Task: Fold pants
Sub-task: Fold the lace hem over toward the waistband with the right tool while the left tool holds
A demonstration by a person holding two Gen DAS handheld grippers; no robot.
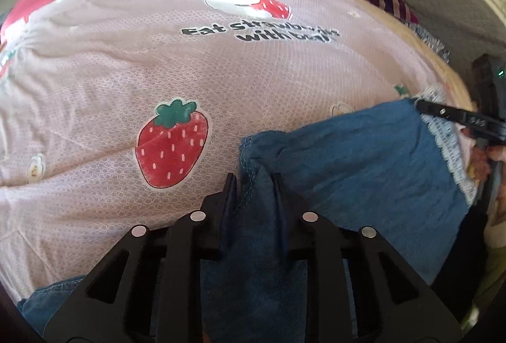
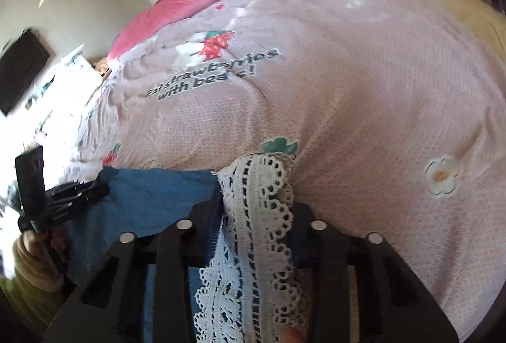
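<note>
At six o'clock the left gripper (image 1: 253,181) pinches the blue pants (image 1: 363,153) at a stitched hem, while the right gripper (image 2: 256,200) clamps their lace trim (image 2: 262,184), likely stretching the cloth taut over the bedspread (image 1: 126,74) for folding.

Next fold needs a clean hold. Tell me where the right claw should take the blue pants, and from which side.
Take the white lace trim along the edge of the blue pants, coming over it from the near side of the strawberry bedspread. That edge is a thin raised band, easy to pinch. The right claw already has the lace between its fingers; the left claw holds a stitched corner.
</note>
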